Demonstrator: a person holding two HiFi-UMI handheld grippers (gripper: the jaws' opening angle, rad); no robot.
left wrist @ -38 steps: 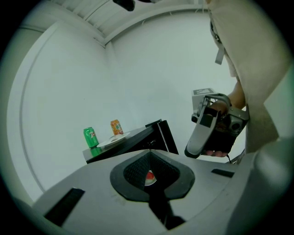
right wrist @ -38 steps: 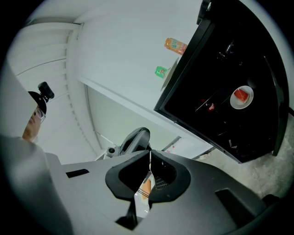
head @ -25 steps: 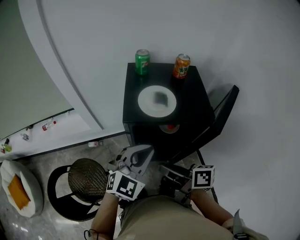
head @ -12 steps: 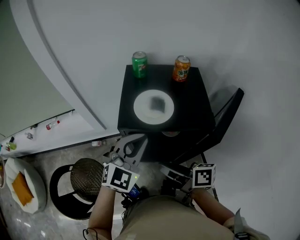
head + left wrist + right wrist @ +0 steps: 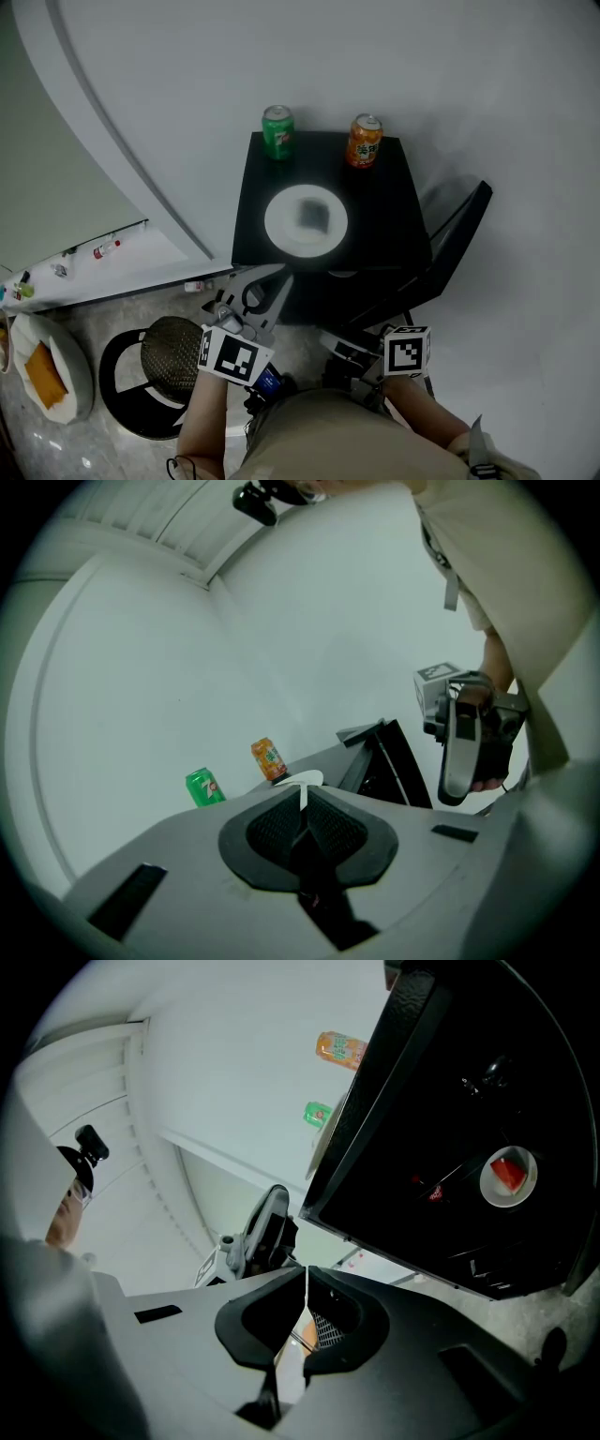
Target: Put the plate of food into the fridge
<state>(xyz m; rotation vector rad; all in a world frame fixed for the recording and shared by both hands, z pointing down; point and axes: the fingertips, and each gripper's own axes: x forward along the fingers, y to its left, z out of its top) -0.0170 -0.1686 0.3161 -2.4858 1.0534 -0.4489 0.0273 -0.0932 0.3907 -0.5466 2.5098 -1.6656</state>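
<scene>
A white plate (image 5: pixel 307 218) with a dark piece of food lies on top of the black mini fridge (image 5: pixel 384 220); in the left gripper view only its rim (image 5: pixel 298 781) shows, just beyond the jaws. The fridge door (image 5: pixel 452 246) stands open at the right. My left gripper (image 5: pixel 277 277) is shut and empty, below the fridge's front left corner. My right gripper (image 5: pixel 336 343) is shut and empty, low in front of the open fridge. Inside the fridge sits a small white dish (image 5: pixel 507 1176) with something red.
A green can (image 5: pixel 277 130) and an orange can (image 5: pixel 365 141) stand at the back of the fridge top. On the floor at the left are a woven stool (image 5: pixel 173 352) in a black ring and a white bowl (image 5: pixel 42 380) with something orange. Small bottles (image 5: pixel 103 249) line the wall base.
My left gripper has moved left and a little up, closer to the fridge's front left corner. The right gripper has barely shifted. Both stay shut.
</scene>
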